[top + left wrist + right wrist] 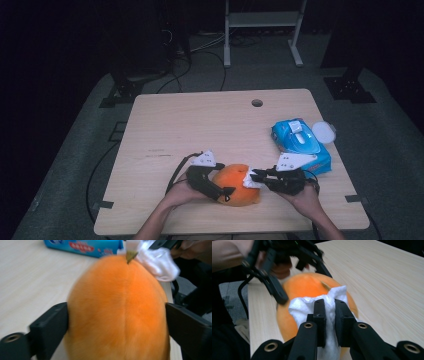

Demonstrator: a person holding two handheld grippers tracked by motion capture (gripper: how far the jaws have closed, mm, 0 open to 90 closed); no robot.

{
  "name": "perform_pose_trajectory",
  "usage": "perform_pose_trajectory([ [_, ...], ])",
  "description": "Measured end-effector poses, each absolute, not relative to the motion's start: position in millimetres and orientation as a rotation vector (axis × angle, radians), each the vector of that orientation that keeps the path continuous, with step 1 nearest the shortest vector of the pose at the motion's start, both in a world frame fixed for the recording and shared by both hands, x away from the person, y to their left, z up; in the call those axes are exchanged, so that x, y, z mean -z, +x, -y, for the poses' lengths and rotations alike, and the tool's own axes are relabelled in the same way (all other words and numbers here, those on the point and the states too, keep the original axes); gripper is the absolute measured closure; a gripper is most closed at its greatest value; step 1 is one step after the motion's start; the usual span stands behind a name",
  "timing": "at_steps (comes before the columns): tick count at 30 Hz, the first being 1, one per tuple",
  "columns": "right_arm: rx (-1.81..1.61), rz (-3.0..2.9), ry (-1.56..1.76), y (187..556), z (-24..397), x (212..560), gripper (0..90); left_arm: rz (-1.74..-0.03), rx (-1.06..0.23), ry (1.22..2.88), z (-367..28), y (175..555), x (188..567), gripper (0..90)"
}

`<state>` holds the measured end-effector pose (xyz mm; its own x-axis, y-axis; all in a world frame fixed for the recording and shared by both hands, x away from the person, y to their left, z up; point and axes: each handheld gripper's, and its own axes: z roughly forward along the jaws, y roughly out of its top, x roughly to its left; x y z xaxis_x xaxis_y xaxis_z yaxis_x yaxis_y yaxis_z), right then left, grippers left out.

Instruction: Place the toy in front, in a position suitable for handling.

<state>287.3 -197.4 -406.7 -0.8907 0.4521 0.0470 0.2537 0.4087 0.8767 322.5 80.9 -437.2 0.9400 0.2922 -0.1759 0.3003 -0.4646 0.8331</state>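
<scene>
An orange plush fruit [239, 192] with a small brown stem lies near the front edge of the wooden table [200, 125]. My left gripper [223, 180] straddles it from the left. In the left gripper view its jaws stand wide against the two sides of the fruit [117, 310], and no dent shows in the plush. My right gripper [329, 305] is shut on a white wipe [299, 307] and holds it against the top of the fruit [304, 285], beside the stem. In the high view this right gripper [254, 176] comes in from the right.
A blue pack of wet wipes [302, 145] lies at the right of the table behind my right hand, with a round white lid [324, 131] beside it. A cable hole [257, 103] sits near the far edge. Dark floor, cables and a metal stand surround the table.
</scene>
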Motion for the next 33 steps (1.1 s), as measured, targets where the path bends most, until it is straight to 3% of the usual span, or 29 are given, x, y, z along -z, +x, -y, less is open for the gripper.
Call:
perform_pose_trajectory([
  [4, -1.527, -2.469, 0.596, 284, 183, 402, 79.6, -0.359, -0.096, 2.084, -74, 315, 430, 28.5],
  [6, -1.529, -2.461, 0.583, 284, 179, 400, 79.6, -0.333, -0.149, 2.078, -72, 312, 427, 33.7],
  [9, -1.538, -2.382, 0.597, 286, 177, 390, 79.8, -0.230, -0.425, 2.044, -66, 298, 423, 36.3],
  [13, -1.505, -2.345, 0.652, 291, 189, 391, 79.8, -0.206, -0.439, 2.062, -69, 299, 426, 35.7],
  [16, -1.466, -2.364, 0.777, 302, 213, 405, 79.7, -0.197, -0.323, 2.042, -78, 302, 432, 29.3],
  [21, -1.481, -2.374, 0.728, 293, 202, 403, 79.7, -0.198, -0.242, 2.046, -80, 304, 437, 20.8],
  [25, -1.470, -2.389, 0.667, 289, 190, 400, 79.7, -0.189, -0.237, 2.064, -87, 305, 437, 23.5],
  [33, -1.489, -2.384, 0.765, 299, 208, 408, 79.7, -0.167, -0.202, 2.067, -92, 306, 438, 24.5],
])
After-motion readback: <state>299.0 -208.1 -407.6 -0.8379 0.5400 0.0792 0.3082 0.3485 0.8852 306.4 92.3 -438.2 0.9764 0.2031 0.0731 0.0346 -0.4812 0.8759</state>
